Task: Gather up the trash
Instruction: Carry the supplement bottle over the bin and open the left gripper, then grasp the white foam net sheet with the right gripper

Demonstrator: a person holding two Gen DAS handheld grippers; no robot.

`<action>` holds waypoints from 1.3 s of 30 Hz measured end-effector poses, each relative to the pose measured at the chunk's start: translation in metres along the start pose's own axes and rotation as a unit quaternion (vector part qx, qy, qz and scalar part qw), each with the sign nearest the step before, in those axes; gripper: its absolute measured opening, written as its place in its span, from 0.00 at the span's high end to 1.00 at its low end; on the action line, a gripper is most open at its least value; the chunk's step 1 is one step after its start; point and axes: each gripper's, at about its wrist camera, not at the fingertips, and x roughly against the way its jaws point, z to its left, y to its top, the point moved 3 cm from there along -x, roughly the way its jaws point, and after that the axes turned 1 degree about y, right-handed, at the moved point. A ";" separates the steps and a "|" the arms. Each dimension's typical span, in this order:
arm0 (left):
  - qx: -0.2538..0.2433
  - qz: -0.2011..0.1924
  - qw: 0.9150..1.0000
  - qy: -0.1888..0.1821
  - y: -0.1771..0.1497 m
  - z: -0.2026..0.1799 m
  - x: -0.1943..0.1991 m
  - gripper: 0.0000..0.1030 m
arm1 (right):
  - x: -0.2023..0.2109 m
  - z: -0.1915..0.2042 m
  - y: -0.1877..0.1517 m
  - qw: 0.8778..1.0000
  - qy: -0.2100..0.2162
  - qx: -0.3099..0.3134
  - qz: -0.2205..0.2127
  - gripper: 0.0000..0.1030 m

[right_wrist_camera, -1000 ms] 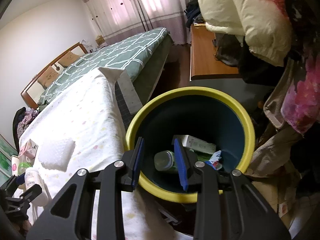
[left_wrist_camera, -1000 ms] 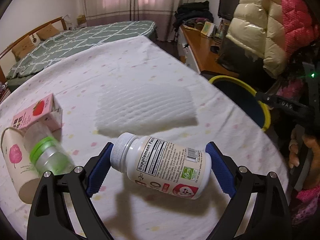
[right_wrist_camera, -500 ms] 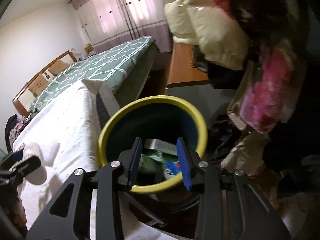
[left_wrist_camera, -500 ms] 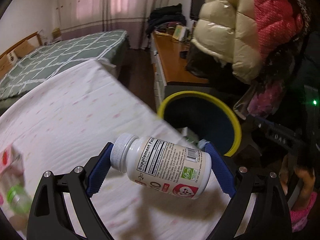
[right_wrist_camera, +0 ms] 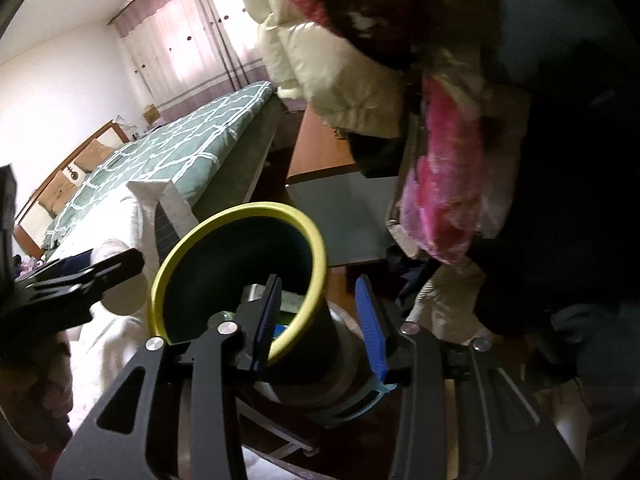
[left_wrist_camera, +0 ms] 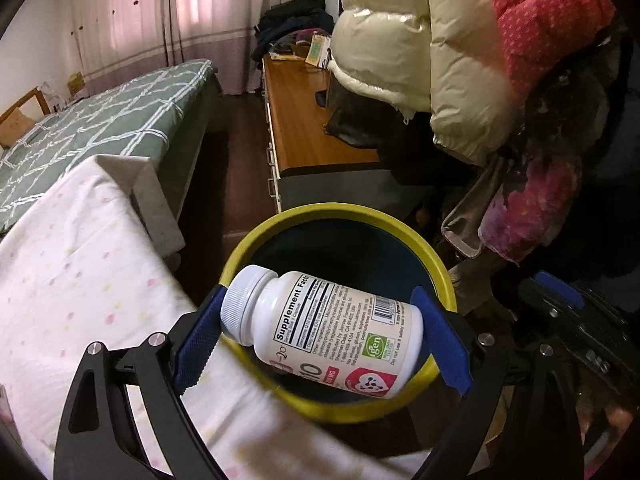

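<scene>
Two grippers are recorded. Left gripper (left_wrist_camera: 320, 336): clenched endwise on a white supplement bottle (left_wrist_camera: 324, 332), one blue pad against the ribbed cap and the other against the base; the bottle is carried on its side, label facing up, over the open mouth of a yellow-rimmed bin (left_wrist_camera: 344, 216) with a dark blue interior. Right gripper (right_wrist_camera: 320, 324): nothing is held; its jaws have just been opening, and the near rim of the same bin (right_wrist_camera: 240, 216) is seen between the blue pads, though whether it is touched cannot be told. Bin contents, seen past the right gripper: a pale carton and a blue scrap, partly hidden. Bin position: on the floor just beside a worktop draped in a white spotted cloth (left_wrist_camera: 80, 264). Background items: a bed with a green checked cover (left_wrist_camera: 100, 128), a wooden desk (left_wrist_camera: 304, 120), pink curtains (left_wrist_camera: 160, 12), and hanging padded jackets in cream and red (left_wrist_camera: 440, 40).
</scene>
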 end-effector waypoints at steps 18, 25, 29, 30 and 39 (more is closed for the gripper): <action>0.105 -0.079 0.988 0.080 -0.050 0.066 0.117 0.07 | -0.008 0.044 -0.006 0.999 0.030 0.038 0.012 0.58; 0.158 -0.115 0.966 0.171 -0.115 0.119 0.192 0.05 | -0.012 0.103 -0.012 0.995 0.059 0.083 0.020 0.58; 0.194 -0.127 0.951 0.205 -0.152 0.149 0.226 0.05 | -0.013 0.141 -0.018 0.990 0.078 0.113 0.029 0.58; 0.202 -0.130 0.948 0.210 -0.158 0.155 0.232 0.05 | -0.013 0.151 -0.020 0.989 0.082 0.121 0.030 0.58; 0.283 -0.162 0.913 0.245 -0.223 0.211 0.291 0.05 | -0.026 0.255 -0.045 0.970 0.133 0.193 0.063 0.57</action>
